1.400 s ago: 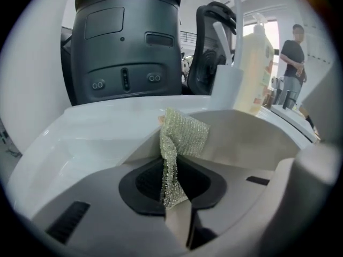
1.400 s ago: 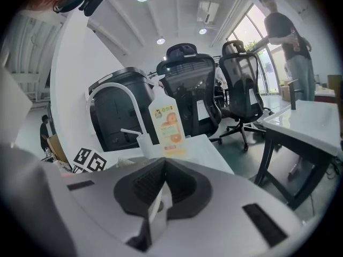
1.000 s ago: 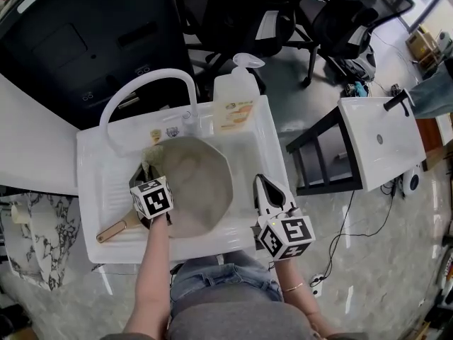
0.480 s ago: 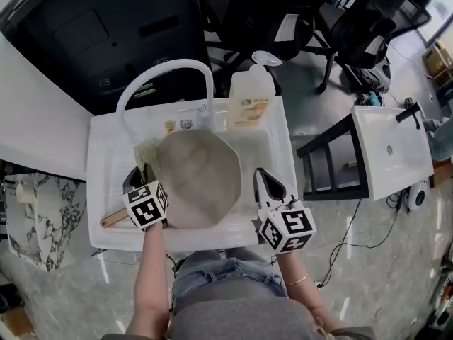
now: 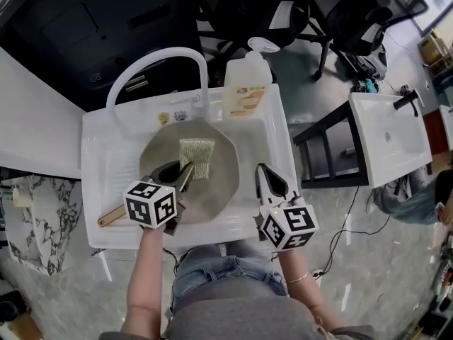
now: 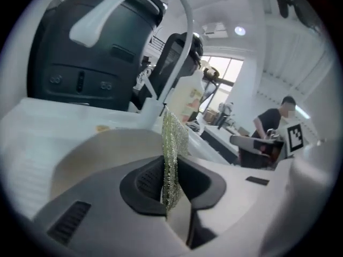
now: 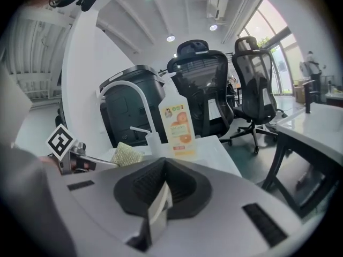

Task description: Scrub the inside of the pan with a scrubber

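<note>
A grey pan (image 5: 216,190) lies in the white sink (image 5: 99,158), its wooden handle (image 5: 113,216) pointing to the front left. My left gripper (image 5: 187,168) hangs over the middle of the pan, shut on a yellow-green scrubber (image 5: 196,149). In the left gripper view the scrubber (image 6: 172,138) stands on edge, clamped between the jaws of that gripper (image 6: 170,171), with the pan's inside (image 6: 96,154) below. My right gripper (image 5: 260,168) is shut on nothing over the sink's right rim. The right gripper view shows its jaws (image 7: 162,181) pressed together, and the scrubber (image 7: 126,154) to the left.
A white arched faucet (image 5: 152,66) rises at the back of the sink, with a soap pump bottle (image 5: 244,94) at its back right corner. A black bin stands behind the sink. Office chairs, a black frame and a second white basin (image 5: 386,137) are to the right.
My left gripper has swung from the pan's left rim to over its middle, taking the scrubber along from the back-left rim. The right gripper has barely moved.
</note>
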`<state>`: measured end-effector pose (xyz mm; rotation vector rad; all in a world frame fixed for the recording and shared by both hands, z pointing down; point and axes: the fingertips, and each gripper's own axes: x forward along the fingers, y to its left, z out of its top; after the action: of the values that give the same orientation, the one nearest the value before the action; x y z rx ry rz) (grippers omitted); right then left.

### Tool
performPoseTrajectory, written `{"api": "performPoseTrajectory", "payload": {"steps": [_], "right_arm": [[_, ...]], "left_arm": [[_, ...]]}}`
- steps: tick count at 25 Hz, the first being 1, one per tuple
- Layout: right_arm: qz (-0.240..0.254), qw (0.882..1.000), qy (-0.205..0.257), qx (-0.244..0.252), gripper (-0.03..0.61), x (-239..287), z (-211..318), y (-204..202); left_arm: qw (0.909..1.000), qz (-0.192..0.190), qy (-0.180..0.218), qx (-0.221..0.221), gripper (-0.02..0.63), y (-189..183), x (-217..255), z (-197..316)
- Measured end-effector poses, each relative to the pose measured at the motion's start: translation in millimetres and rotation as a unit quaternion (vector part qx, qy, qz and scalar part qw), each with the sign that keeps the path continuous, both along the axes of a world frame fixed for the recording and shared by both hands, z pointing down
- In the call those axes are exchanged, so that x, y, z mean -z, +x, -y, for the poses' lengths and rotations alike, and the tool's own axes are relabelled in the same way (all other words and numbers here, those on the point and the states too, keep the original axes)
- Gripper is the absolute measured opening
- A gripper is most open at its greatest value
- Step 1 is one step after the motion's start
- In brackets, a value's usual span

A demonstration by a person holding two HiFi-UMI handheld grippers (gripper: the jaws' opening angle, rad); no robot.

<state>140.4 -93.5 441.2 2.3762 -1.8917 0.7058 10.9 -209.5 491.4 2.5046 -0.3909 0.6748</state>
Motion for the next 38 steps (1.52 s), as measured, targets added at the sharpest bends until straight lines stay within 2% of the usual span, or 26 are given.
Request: {"api": "performPoseTrajectory", "payload": {"steps": [3, 6, 9, 11, 20, 30, 33, 36, 38], "right_arm": [[0.001, 1.0, -0.005, -0.026, 0.011, -3, -12, 7], [0.003, 0.999, -0.011, -0.053, 0.011, -6, -26, 14], [0.004, 0.997, -0.018, -0.079, 0.011, -9, -39, 19], [0.005, 0.995, -0.021, -0.093, 0.011, -10, -46, 21], [0.009, 0.993, -0.033, -0.117, 0.011, -16, -52, 22], [0.009, 0.995, -0.031, -0.096, 0.011, -14, -28, 11], [0.008, 0.996, -0.031, -0.086, 0.011, -14, -21, 7], [0.009, 0.997, -0.031, -0.077, 0.011, -14, -15, 3], [0.01, 0.997, -0.03, -0.071, 0.011, -13, -11, 1]], "left_arm": [[0.9953, -0.024, -0.05, -0.079, 0.067, 25, 2, -29], [0.9854, -0.024, -0.085, -0.146, 0.066, 40, -3, -52], [0.9765, -0.007, -0.106, -0.187, 0.066, 46, -19, -68], [0.9732, 0.01, -0.112, -0.201, 0.066, 48, -33, -73], [0.9721, 0.039, -0.147, -0.179, 0.066, 58, -77, -66], [0.9772, 0.091, -0.12, -0.149, 0.066, 60, -104, -61], [0.9763, 0.138, -0.088, -0.141, 0.066, 51, -118, -52], [0.9674, 0.205, -0.045, -0.141, 0.066, 30, -133, -42], [0.9626, 0.229, -0.027, -0.141, 0.066, 19, -136, -38]]}}
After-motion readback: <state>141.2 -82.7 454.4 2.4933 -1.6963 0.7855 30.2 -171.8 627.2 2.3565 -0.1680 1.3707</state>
